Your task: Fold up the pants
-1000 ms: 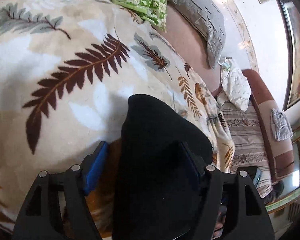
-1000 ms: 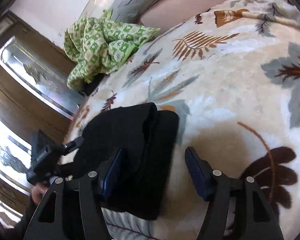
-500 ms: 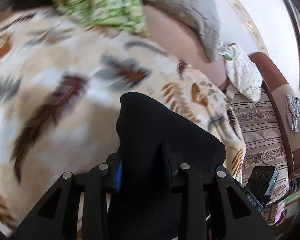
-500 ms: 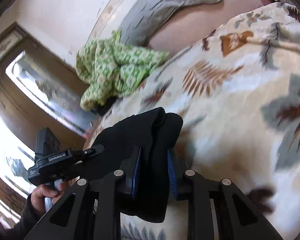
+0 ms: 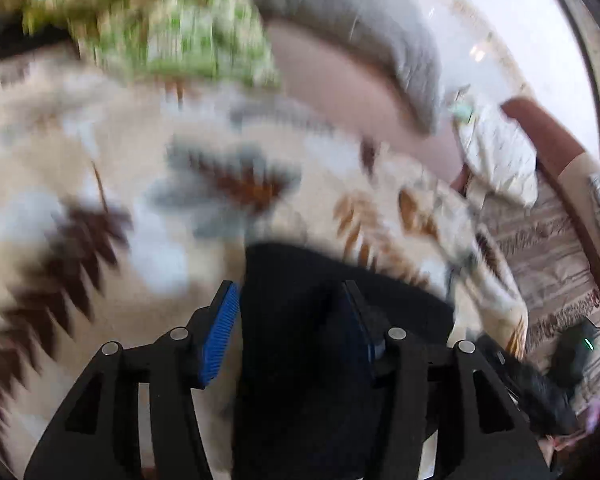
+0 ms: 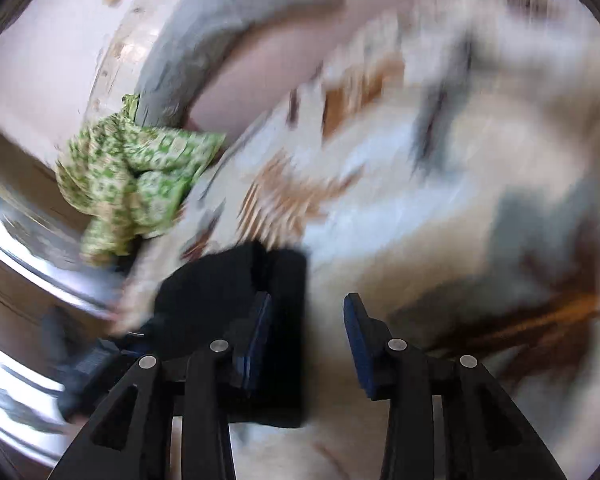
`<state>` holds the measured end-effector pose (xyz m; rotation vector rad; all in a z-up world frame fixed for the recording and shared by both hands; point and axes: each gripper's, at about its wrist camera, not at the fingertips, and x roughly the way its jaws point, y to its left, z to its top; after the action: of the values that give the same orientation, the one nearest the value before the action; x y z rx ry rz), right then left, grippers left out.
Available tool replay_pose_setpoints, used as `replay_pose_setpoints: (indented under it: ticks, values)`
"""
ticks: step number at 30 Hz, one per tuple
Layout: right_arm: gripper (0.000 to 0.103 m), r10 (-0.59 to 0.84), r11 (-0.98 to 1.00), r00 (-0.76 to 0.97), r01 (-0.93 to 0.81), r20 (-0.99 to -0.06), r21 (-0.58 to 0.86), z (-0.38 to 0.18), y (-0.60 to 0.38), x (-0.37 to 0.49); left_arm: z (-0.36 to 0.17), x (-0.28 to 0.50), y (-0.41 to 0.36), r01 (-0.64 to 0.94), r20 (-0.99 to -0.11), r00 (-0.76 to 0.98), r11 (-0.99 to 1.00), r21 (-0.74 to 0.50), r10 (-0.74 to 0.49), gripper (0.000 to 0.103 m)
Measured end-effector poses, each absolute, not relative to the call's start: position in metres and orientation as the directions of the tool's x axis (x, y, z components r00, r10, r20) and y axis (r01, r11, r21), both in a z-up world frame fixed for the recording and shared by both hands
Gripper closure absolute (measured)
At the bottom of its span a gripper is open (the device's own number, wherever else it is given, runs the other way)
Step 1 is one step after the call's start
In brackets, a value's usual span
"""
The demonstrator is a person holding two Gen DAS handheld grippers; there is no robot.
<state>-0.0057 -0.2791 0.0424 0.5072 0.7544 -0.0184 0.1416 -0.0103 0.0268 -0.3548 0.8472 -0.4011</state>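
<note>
On leaf-print bedspread (image 5: 100, 152), black pants (image 5: 300, 360)

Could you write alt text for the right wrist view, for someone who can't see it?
Blurred fisheye view along the right gripper, its jaws opening: the folded black pants lie on a leaf-print blanket, mostly beside and under the left finger, with no pad pressing on them. Behind are a crumpled green cloth and a grey pillow.

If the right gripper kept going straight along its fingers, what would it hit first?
Probably the leaf-print blanket: the right gripper, jaws opening, has the folded black pants just off its left side. Blur leaves depth uncertain.
</note>
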Motion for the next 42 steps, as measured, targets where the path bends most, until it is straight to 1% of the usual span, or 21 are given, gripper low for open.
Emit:
replay_pose_setpoints:
  ticks: [2,3,4,6,7,8,11,14,15,17,18,19,21,22,23,24,26,28,29,32,42]
  values:
    - [0.069,0.183,0.940,0.774,0.042,-0.606,0.338,0.064,-0.251,-0.018,0.044,0.143,-0.008,0.261,-0.567,0.641,0.841,-0.474,-0.518,0.056]
    - [0.074,0.222,0.955,0.774,-0.051,-0.593,0.291,0.070,-0.233,-0.021,0.047,0.147,-0.013,0.282,-0.560,0.639,0.838,-0.468,-0.527,0.061]
    - [0.085,0.223,0.968,0.771,-0.103,-0.596,0.229,0.070,-0.217,-0.022,0.044,0.153,-0.020,0.304,-0.569,0.618,0.833,-0.462,-0.542,0.064]
    - [0.093,0.154,0.988,0.734,-0.116,-0.662,0.101,0.057,-0.196,-0.012,0.014,0.169,-0.039,0.303,-0.666,0.501,0.833,-0.462,-0.552,0.071]
    - [0.093,0.114,0.993,0.676,-0.095,-0.728,0.067,0.041,-0.195,-0.001,-0.005,0.175,-0.048,0.293,-0.724,0.458,0.856,-0.426,-0.516,0.071]
    - [0.093,0.087,0.996,0.611,-0.082,-0.787,0.046,0.022,-0.195,0.006,-0.006,0.173,-0.050,0.304,-0.718,0.480,0.863,-0.403,-0.504,0.070]
    - [0.093,0.072,0.996,0.640,-0.084,-0.765,0.024,0.030,-0.193,0.009,0.004,0.170,-0.051,0.309,-0.721,0.497,0.875,-0.373,-0.483,0.070]
    - [0.093,0.052,0.998,0.725,-0.050,-0.687,0.024,0.045,-0.198,0.006,0.021,0.161,-0.040,0.286,-0.693,0.525,0.869,-0.403,-0.494,0.071]
    - [0.088,0.034,0.999,0.778,-0.041,-0.627,0.003,0.056,-0.199,0.005,0.031,0.153,-0.037,0.302,-0.662,0.554,0.863,-0.404,-0.504,0.069]
    - [0.085,0.032,0.998,0.866,-0.053,-0.499,-0.028,0.075,-0.197,0.010,0.046,0.139,-0.041,0.336,-0.615,0.609,0.865,-0.372,-0.501,0.061]
    - [0.085,0.039,0.997,0.877,-0.064,-0.479,-0.036,0.076,-0.194,0.018,0.045,0.136,-0.046,0.349,-0.613,0.619,0.872,-0.344,-0.490,0.058]
    - [0.084,0.047,0.996,0.868,-0.079,-0.494,-0.043,0.070,-0.191,0.032,0.037,0.137,-0.056,0.358,-0.640,0.608,0.882,-0.308,-0.470,0.058]
    - [0.085,0.006,0.998,0.740,-0.043,-0.672,-0.038,0.027,-0.194,0.073,0.000,0.151,-0.075,0.348,-0.758,0.518,0.907,-0.235,-0.395,0.057]
    - [0.085,0.011,1.000,0.672,-0.020,-0.741,-0.003,0.007,-0.200,0.084,-0.003,0.147,-0.079,0.366,-0.746,0.551,0.912,-0.185,-0.373,0.056]
    - [0.085,0.031,0.999,0.695,-0.009,-0.718,0.034,0.008,-0.206,0.084,0.001,0.140,-0.089,0.378,-0.737,0.592,0.920,-0.104,-0.327,0.055]
    - [0.083,0.044,0.998,0.697,-0.004,-0.716,0.057,0.014,-0.209,0.084,0.002,0.138,-0.093,0.375,-0.735,0.604,0.924,-0.080,-0.309,0.053]
    - [0.070,0.024,0.998,0.700,0.025,-0.714,0.058,0.014,-0.212,0.081,0.000,0.136,-0.093,0.368,-0.729,0.613,0.927,-0.076,-0.303,0.052]
    - [0.026,-0.065,0.993,0.687,0.116,-0.723,0.021,0.014,-0.219,0.080,0.001,0.135,-0.090,0.370,-0.725,0.618,0.926,-0.073,-0.304,0.052]
    - [0.020,-0.084,0.988,0.676,0.150,-0.732,0.024,0.013,-0.224,0.084,0.002,0.135,-0.090,0.370,-0.725,0.617,0.926,-0.075,-0.306,0.052]
    - [0.019,-0.049,0.984,0.673,0.157,-0.738,0.079,0.010,-0.234,0.082,0.002,0.134,-0.090,0.371,-0.722,0.621,0.926,-0.072,-0.305,0.052]
    - [0.012,-0.054,0.979,0.659,0.181,-0.750,0.089,0.004,-0.240,0.080,0.000,0.133,-0.091,0.373,-0.720,0.622,0.925,-0.073,-0.308,0.052]
